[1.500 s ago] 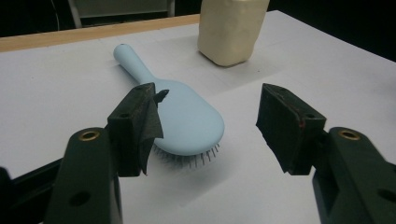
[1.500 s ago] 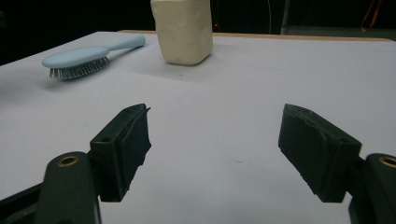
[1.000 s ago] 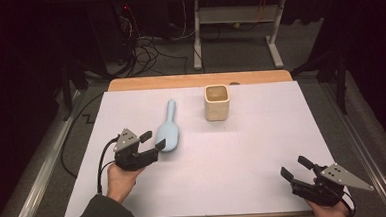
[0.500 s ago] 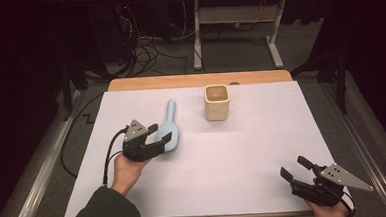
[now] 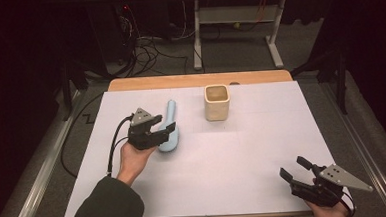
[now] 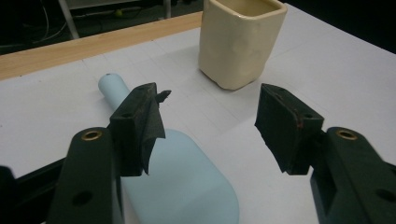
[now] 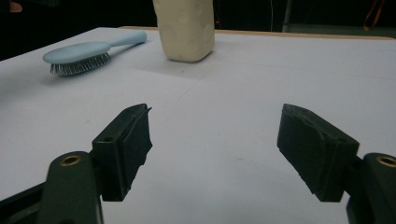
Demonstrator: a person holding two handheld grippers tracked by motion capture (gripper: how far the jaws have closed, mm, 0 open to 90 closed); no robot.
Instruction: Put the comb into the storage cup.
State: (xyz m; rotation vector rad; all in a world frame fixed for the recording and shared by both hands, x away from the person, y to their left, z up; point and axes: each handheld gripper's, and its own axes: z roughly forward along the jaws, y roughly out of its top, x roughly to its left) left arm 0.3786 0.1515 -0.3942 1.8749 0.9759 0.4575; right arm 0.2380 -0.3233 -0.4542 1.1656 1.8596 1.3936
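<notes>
A light blue hairbrush lies bristles down on the white table, left of centre, with its handle pointing away. My left gripper hovers open just over the brush head; one jaw is above the head, the other above bare table beside it, and neither pad touches it. A cream square cup stands upright beyond, also in the left gripper view. My right gripper rests open and empty near the front right corner. The right gripper view shows the hairbrush and the cup far ahead of its gripper.
A wooden strip runs along the table's far edge. Behind it, cables lie on the dark floor and a metal stand rises. Metal rails flank the table on both sides.
My left gripper has moved forward and to the right, from beside the brush to over its head. The right gripper has stayed still.
</notes>
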